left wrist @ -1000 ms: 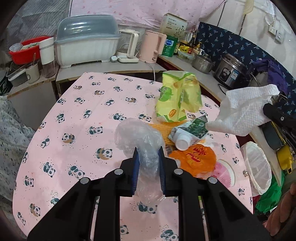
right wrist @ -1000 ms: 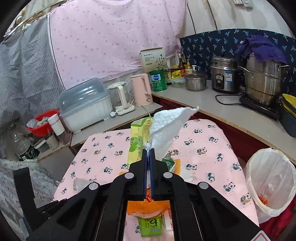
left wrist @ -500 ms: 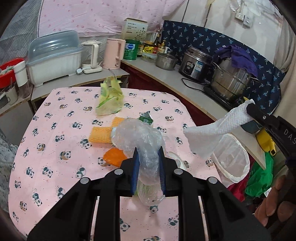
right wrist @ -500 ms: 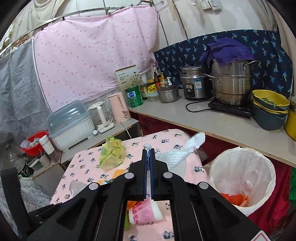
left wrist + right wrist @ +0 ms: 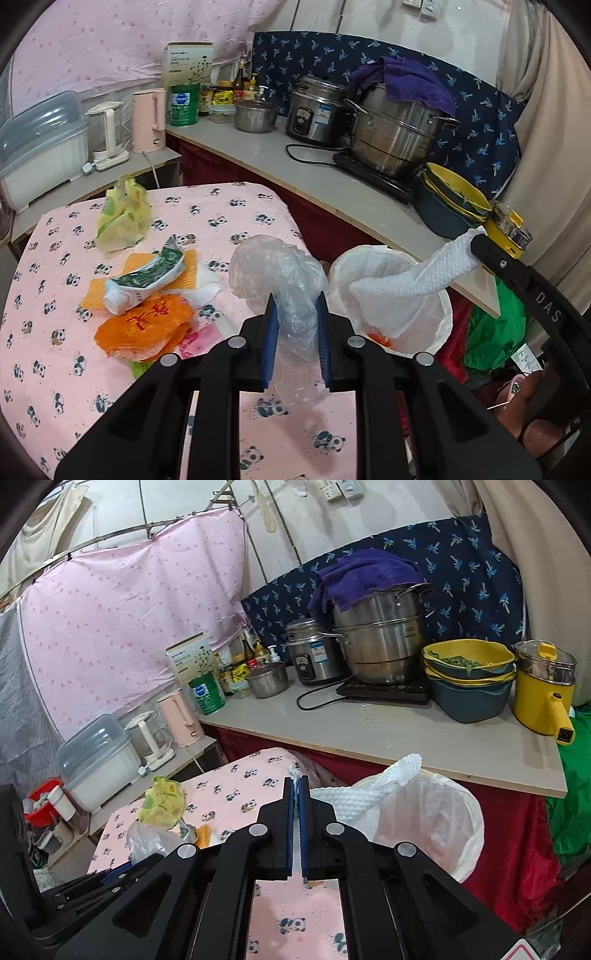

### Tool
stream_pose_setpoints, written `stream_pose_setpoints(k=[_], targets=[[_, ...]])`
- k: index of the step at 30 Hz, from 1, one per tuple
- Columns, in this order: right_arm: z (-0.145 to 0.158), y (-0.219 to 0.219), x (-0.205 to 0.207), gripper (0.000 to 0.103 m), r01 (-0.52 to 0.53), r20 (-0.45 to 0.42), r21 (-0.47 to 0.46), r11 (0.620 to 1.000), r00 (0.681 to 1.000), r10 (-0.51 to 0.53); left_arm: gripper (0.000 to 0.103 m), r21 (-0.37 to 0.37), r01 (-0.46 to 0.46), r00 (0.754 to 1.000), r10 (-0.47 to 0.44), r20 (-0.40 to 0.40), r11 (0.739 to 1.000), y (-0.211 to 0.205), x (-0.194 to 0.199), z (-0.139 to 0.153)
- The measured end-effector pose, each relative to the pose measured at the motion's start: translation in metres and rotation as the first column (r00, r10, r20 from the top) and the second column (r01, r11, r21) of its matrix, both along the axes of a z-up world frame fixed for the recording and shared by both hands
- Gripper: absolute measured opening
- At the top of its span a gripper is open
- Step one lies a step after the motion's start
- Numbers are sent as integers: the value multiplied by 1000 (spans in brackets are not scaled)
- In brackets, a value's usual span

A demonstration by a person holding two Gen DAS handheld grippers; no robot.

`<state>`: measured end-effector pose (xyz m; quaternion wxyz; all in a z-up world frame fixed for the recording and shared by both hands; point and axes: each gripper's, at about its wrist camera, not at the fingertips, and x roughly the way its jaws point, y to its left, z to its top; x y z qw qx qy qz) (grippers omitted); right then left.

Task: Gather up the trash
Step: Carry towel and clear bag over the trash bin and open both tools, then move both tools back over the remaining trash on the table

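Note:
My left gripper [image 5: 294, 301] is shut on a crumpled clear plastic bag [image 5: 275, 273], held above the right edge of the panda tablecloth [image 5: 55, 354]. My right gripper [image 5: 296, 779] is shut on a white paper towel [image 5: 364, 797], which hangs over the white-lined trash bin [image 5: 458, 834]. In the left wrist view the same paper towel [image 5: 402, 291] drapes into the bin [image 5: 441, 325] from the right gripper's tip [image 5: 476, 240]. Left on the table are a squashed green carton [image 5: 147, 277], an orange wrapper [image 5: 144, 325] and a yellow-green bag [image 5: 123, 216].
A counter [image 5: 406, 738] behind the bin carries a steel pot, rice cooker, yellow bowls and a yellow kettle. A green bag [image 5: 495, 332] lies on the floor right of the bin. A dish box and pink kettle stand beyond the table.
Both grippers swung right from over the table toward the bin, each keeping its hold. The paper towel now hangs over the bin's mouth, and the plastic bag sits beside the bin.

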<state>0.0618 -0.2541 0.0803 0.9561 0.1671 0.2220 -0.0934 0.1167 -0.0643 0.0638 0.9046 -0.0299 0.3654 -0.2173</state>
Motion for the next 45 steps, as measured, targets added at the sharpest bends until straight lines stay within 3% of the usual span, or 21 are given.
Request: stream_pose_setpoints(k=[15,25,28,33,38,45], targets=[[-30,-89,-9,3,137,-78,8,991,988,-136,18,-12,175,985,-175,-1,984,-111,24,-8],[-52,-103,5,3,155,-137,10,988,979,-152,22,-26,238,971,-238,-26,971,-153,42,-33],[-57,-103,7,7,159,-148,9,987,977,-156,38,-17,233,972,-233,-34,972,-159,45,-41],[-58,-103,8,26,170,-148,9,985,975,-166,61,-4,204,979,-204,-24,979,-157,49,-46],[-54,-99,9,32,166,-135,16,986,977,-163,69,-14,176,984,-176,-30,984,-147,55,-46],[-44,-83,10,43,145,-118,2,989,983,-144,73,-21,129,991,-130,-30,991,-124,57,-43]])
